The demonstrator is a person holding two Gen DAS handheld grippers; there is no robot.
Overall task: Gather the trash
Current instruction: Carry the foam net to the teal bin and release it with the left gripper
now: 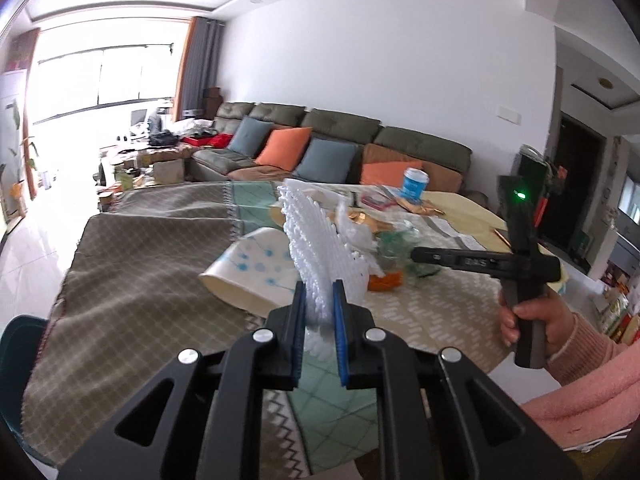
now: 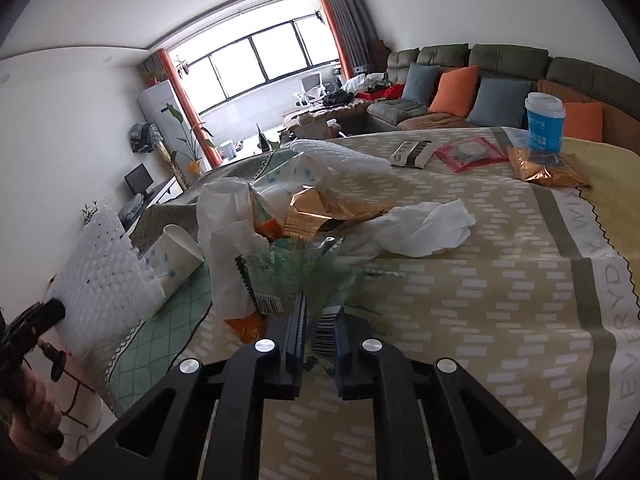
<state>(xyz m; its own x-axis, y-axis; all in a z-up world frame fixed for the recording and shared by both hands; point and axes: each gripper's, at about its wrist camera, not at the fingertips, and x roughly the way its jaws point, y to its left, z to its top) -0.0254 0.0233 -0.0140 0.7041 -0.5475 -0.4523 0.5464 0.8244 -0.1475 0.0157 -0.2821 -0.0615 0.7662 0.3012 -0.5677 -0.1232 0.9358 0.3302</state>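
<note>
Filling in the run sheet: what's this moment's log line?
left gripper: shut on white foam net sheet | right gripper: shut on clear green-printed plastic wrapper | stage: trash gripped over patterned tablecloth

Left wrist view: mounted behind the left claw [image 1: 320, 312], looking forward along its fingers and slightly down over the cloth-covered counter [image 1: 140, 280], toward the sofa [image 1: 340, 140] along the far wall; window [image 1: 100, 76] at left. Close to the litter pile; the right claw [image 1: 416, 255] and the hand [image 1: 536, 320] carrying it enter from the right.

Right wrist view: mounted behind the right claw [image 2: 320, 320], tilted down, facing across the same counter [image 2: 480, 300] toward the window [image 2: 260, 60]; sofa [image 2: 500, 68] at upper right. Very near the pile.

Shared: counter top, paper cup [image 1: 248, 268] [image 2: 176, 256], white foam netting [image 1: 312, 240] [image 2: 100, 264], blue-labelled cup [image 1: 414, 186] [image 2: 545, 122], sofa cushions.
</note>
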